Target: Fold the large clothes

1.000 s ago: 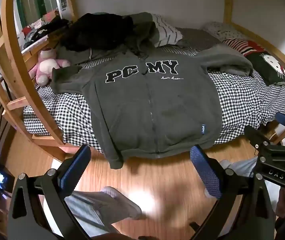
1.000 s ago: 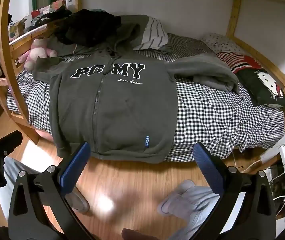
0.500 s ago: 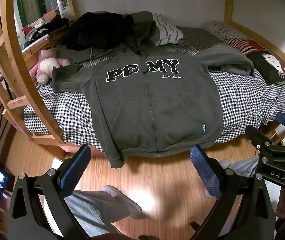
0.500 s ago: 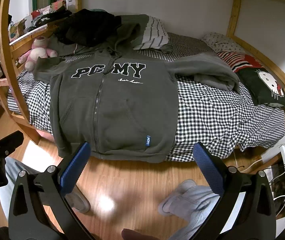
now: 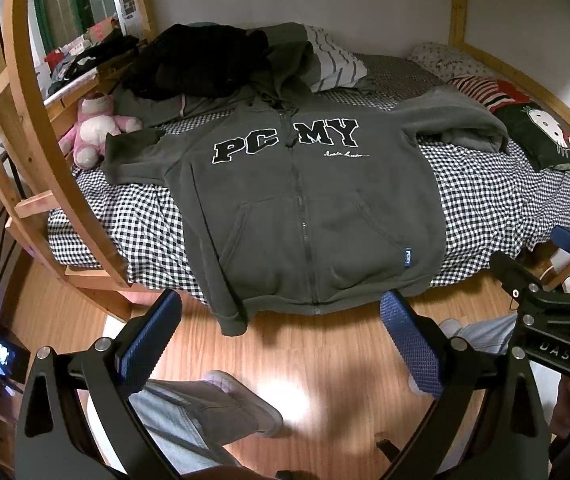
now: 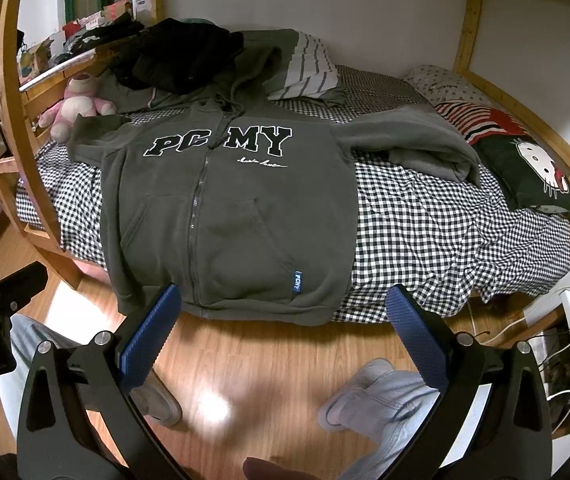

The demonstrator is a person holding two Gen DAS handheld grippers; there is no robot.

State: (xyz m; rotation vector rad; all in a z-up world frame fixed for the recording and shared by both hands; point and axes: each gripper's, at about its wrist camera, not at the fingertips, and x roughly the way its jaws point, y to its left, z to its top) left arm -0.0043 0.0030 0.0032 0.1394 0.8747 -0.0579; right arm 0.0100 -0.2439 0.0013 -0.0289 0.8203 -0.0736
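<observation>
Grey zip hoodie lies front-up on the bed, checked cover under it, hem draped over the bed's near edge. One sleeve spread toward a pink plush toy; other sleeve bunched near a black cushion. Dark clothes pile beyond the hood.

Left gripper: fingers spread wide, holding nothing, hoodie hem just beyond and between the tips, not touching. Wood floor and a shoe below them.

Right gripper: fingers also spread, empty; hem just ahead of the tips, mostly toward the left finger. Right gripper's body shows at the left view's right edge.
</observation>
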